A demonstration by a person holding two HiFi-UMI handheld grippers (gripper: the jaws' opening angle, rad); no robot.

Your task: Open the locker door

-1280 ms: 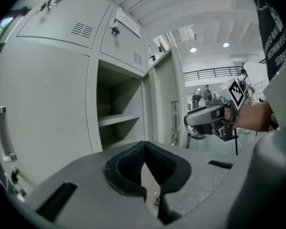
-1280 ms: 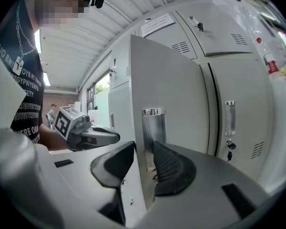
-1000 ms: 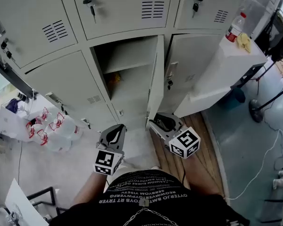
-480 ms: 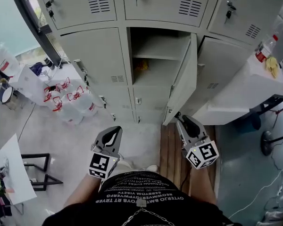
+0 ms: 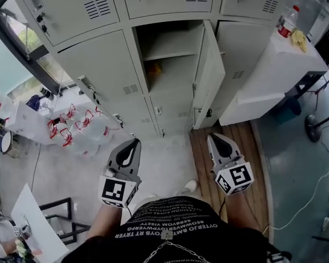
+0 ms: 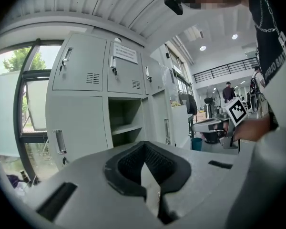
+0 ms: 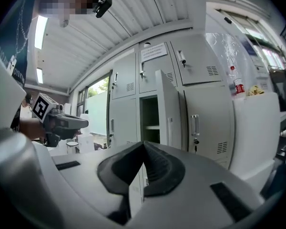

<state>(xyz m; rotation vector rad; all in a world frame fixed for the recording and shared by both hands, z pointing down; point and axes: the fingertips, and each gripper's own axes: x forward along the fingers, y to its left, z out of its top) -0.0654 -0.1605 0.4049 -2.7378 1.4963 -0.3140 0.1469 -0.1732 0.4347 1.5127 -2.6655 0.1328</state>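
Nearest the camera is the person's black shirt with white lettering [image 5: 167, 226]. Just beyond it, the two hand-held grippers point towards the lockers, each with a black-and-white marker cube at its rear.

The left gripper [image 5: 132, 146] is over pale grey floor. Its dark ribbed jaws are pressed together with nothing between them. The right gripper [image 5: 216, 141] is over a strip of brown wooden floorboards [image 5: 249, 147]. Its jaws have just closed and now meet tip to tip, holding nothing. Neither gripper touches the lockers.

To the left, near the locker base, stands a cluster of clear plastic jugs with red handles [image 5: 77, 130].

Beyond the grippers, the pale grey metal locker door [image 5: 208, 73] is already open. It is swung out at the right side of its compartment and faces the camera nearly edge-on. Inside the compartment a grey shelf [image 5: 172, 52] crosses the upper part, and a small yellow-orange object [image 5: 153, 68] lies below it towards the back.

To the right, a white cabinet [image 5: 274, 70] carries a clear bottle with a red label [image 5: 288, 21] and something yellow beside it.

Farthest off, the upper row of closed grey locker doors [image 5: 71, 7] has vent slots, with keys hanging in the locks.
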